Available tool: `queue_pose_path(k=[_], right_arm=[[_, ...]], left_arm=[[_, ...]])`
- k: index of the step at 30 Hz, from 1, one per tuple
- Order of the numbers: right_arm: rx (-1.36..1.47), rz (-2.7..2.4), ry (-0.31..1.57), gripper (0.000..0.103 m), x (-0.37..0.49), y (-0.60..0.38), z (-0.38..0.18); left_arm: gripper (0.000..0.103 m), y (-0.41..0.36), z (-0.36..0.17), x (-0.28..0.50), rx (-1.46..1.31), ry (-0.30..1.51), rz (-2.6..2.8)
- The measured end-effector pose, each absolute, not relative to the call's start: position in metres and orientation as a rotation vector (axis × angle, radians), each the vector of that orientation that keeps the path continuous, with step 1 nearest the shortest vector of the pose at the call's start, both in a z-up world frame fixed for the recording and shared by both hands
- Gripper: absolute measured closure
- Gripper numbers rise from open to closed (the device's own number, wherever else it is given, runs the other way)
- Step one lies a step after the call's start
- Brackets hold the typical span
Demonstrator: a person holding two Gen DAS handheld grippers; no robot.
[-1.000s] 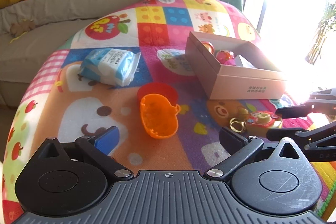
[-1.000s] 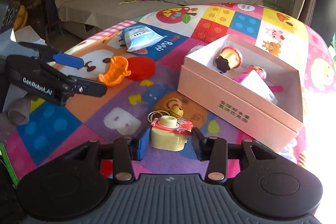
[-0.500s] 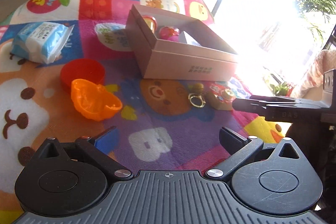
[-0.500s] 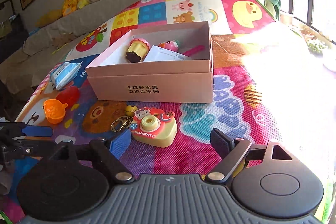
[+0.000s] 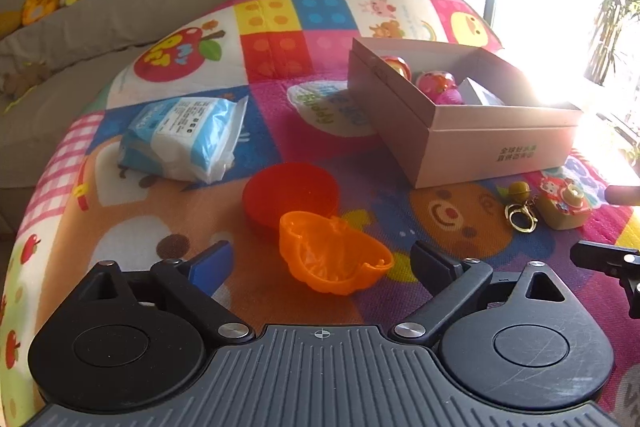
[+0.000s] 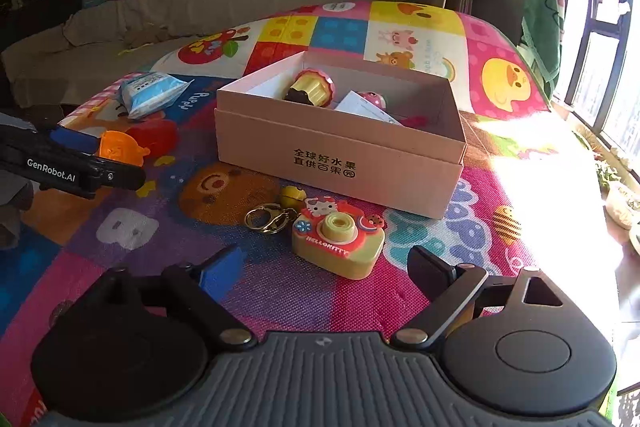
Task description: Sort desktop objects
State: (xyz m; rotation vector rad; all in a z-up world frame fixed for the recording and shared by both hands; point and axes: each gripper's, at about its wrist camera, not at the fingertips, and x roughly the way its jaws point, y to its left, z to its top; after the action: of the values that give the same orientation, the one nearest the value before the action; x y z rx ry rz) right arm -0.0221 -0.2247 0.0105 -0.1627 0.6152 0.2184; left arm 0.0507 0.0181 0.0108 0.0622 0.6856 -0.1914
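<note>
A pink cardboard box [image 6: 340, 155] holding several small toys stands open on the colourful mat; it also shows in the left wrist view [image 5: 472, 143]. A yellow toy camera keychain [image 6: 340, 239] lies in front of the box, just ahead of my open, empty right gripper [image 6: 320, 267]. It also shows in the left wrist view [image 5: 564, 207]. My left gripper [image 5: 320, 259] is open, its jaws either side of an orange pumpkin-shaped shell [image 5: 332, 255]. A red shell half [image 5: 290, 195] lies just behind it. A blue tissue pack [image 5: 184, 135] lies further left.
The mat [image 6: 280, 287] covers a rounded table. A grey sofa [image 6: 160, 15] with plush toys stands behind. A bright window [image 6: 600, 67] is at the right. My left gripper shows at the left of the right wrist view [image 6: 80, 167].
The right gripper opened and drew back from the toy camera, which now lies free on the mat. The left gripper swung back and closed in on the orange shell.
</note>
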Motion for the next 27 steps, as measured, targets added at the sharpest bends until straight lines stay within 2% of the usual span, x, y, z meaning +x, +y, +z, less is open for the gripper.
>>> queue_pose_path(k=[5,12,14,15,18,21,27], right_arm=[[-0.168,0.217,0.631,0.013,-0.019,-0.224,0.009],[-0.165,0.214,0.642,0.012,-0.017,-0.224,0.008],[-0.159,0.214,0.654,0.012,-0.015,-0.225,0.008],[-0.156,0.212,0.662,0.012,-0.014,-0.225,0.007],[-0.15,0.21,0.673,0.012,-0.012,-0.225,0.006],[-0.151,0.209,0.67,0.012,-0.012,-0.225,0.006],[-0.153,0.203,0.671,0.012,-0.012,-0.226,0.007]], left_arm=[[0.039,0.005,0.011,0.046,0.122,0.66,-0.18],[0.041,0.004,0.016,0.012,0.082,0.72,-0.239],[0.037,0.005,0.016,0.0,0.056,0.744,-0.283],[0.03,0.004,0.015,-0.005,0.052,0.751,-0.3],[0.02,0.002,0.016,-0.015,0.078,0.73,-0.307],[0.015,0.0,0.018,-0.012,0.111,0.691,-0.274],[0.016,0.004,0.017,0.016,0.103,0.676,-0.215]])
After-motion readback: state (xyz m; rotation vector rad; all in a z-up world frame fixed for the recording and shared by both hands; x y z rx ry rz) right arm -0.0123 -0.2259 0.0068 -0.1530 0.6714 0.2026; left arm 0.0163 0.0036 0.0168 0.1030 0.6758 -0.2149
